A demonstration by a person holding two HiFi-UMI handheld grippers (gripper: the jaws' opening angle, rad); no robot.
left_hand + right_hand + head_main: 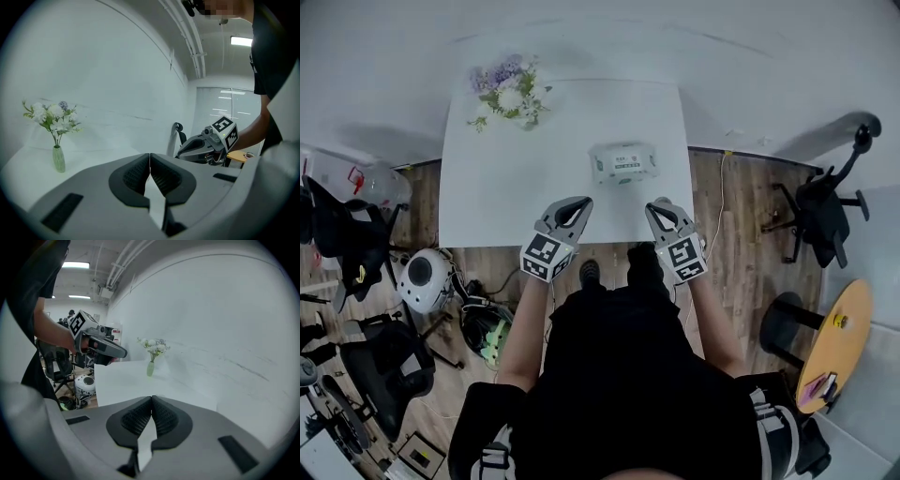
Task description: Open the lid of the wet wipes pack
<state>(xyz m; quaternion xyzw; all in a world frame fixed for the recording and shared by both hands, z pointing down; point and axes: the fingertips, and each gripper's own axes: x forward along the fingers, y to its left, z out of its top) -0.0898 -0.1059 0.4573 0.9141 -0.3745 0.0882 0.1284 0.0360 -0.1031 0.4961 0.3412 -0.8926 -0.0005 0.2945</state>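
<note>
The wet wipes pack (623, 162), white with a pale green label, lies flat on the white table (487, 197), right of its middle. Its lid looks closed. My left gripper (580, 202) hovers over the table's near edge, short of the pack and to its left. Its jaws are shut with nothing between them (149, 155). My right gripper (657, 204) is level with it, just below the pack's right end, also shut and holding nothing (152, 397). Neither gripper view shows the pack; each shows the other gripper and the bare wall.
A small vase of white and purple flowers (508, 94) stands at the table's far left corner. The table backs onto a white wall. Black office chairs (825, 211) and a round wooden side table (839, 342) stand to the right; more chairs and clutter (427, 281) sit on the left.
</note>
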